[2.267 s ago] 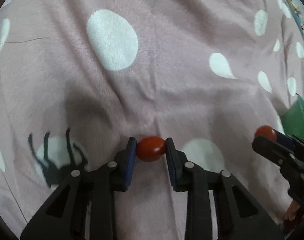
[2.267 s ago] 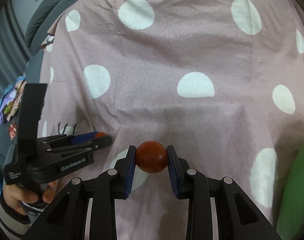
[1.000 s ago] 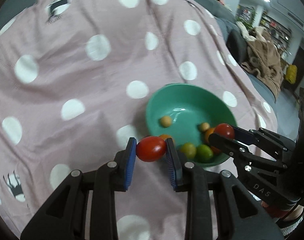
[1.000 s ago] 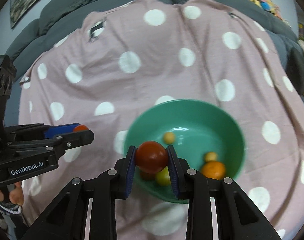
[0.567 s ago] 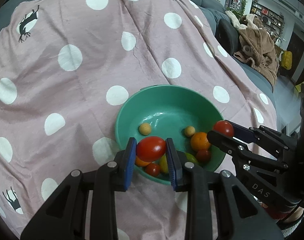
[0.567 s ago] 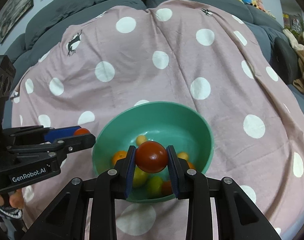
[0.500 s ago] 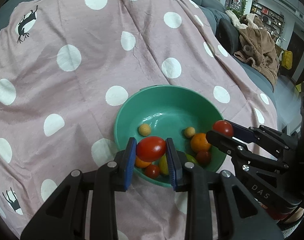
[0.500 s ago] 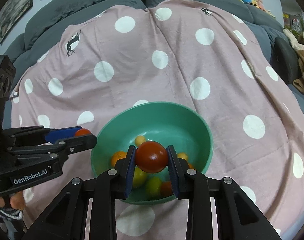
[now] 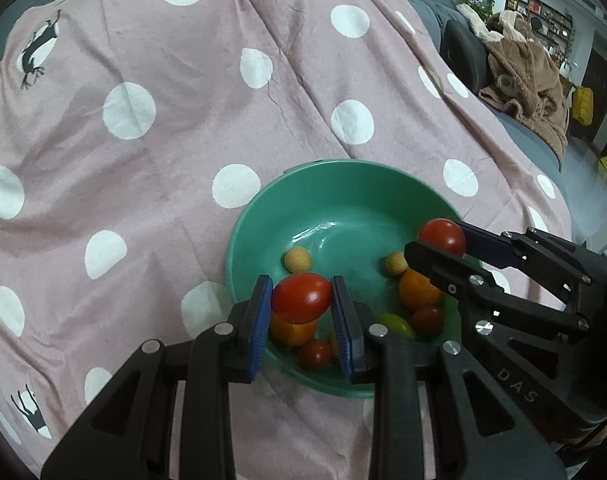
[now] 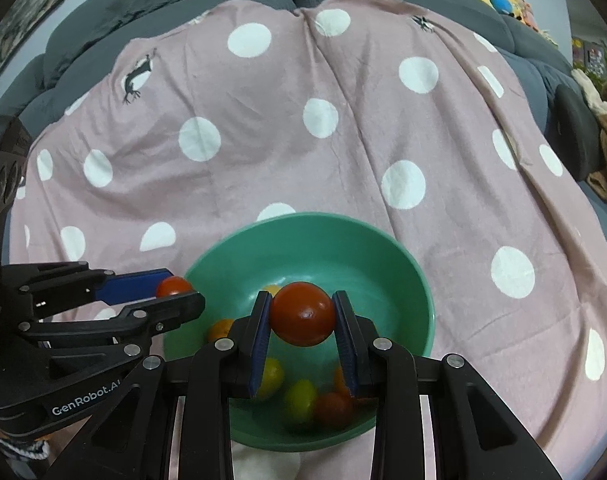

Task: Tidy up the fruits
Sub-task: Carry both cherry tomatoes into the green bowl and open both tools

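The green bowl (image 9: 327, 184) sits on the dotted pink cloth (image 9: 143, 160), just ahead of both tools. The left hand-held gripper (image 9: 301, 304) is clenched on an oval red tomato (image 9: 301, 297) over the bowl's 7 o'clock rim. The right hand-held gripper (image 10: 302, 314) grasps a round red tomato (image 10: 302, 314) above the bowl's near side, toward 5 o'clock. Small loose fruits (image 9: 419, 290) lie inside.

dim, soft light; fisheye-warped edges
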{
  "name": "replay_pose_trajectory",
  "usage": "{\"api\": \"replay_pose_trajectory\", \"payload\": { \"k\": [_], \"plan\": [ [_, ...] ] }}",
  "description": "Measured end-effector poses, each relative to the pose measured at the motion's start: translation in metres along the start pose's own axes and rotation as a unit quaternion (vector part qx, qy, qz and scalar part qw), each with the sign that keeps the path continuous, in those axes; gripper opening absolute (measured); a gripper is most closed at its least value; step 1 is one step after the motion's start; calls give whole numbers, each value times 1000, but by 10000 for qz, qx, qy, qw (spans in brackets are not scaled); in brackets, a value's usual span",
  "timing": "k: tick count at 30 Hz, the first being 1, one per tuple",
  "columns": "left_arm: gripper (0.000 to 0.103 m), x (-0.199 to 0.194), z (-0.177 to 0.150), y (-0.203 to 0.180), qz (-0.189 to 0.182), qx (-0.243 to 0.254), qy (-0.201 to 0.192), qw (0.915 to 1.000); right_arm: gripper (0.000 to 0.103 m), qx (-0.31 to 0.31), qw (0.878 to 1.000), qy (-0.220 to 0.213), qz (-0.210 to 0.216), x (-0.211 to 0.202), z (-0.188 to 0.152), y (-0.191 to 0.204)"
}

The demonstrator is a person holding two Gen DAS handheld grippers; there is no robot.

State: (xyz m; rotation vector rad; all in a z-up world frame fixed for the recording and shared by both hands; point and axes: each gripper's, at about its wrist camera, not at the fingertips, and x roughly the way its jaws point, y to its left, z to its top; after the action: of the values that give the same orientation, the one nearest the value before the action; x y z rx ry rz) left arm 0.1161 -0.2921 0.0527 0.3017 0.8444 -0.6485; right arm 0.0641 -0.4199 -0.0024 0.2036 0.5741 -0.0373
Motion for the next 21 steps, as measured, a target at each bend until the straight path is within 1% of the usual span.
{"api": "replay_pose_trajectory", "payload": {
  "k": [7, 21],
  "plan": [
    [29, 17, 3, -2, 3, 99, 180, 9998, 33, 103, 9998, 123, -124, 10, -2, -10],
    [29, 40, 1, -1, 65, 209, 552, 9982, 33, 24, 9985, 399, -370, 25, -6, -10]
  ]
}}
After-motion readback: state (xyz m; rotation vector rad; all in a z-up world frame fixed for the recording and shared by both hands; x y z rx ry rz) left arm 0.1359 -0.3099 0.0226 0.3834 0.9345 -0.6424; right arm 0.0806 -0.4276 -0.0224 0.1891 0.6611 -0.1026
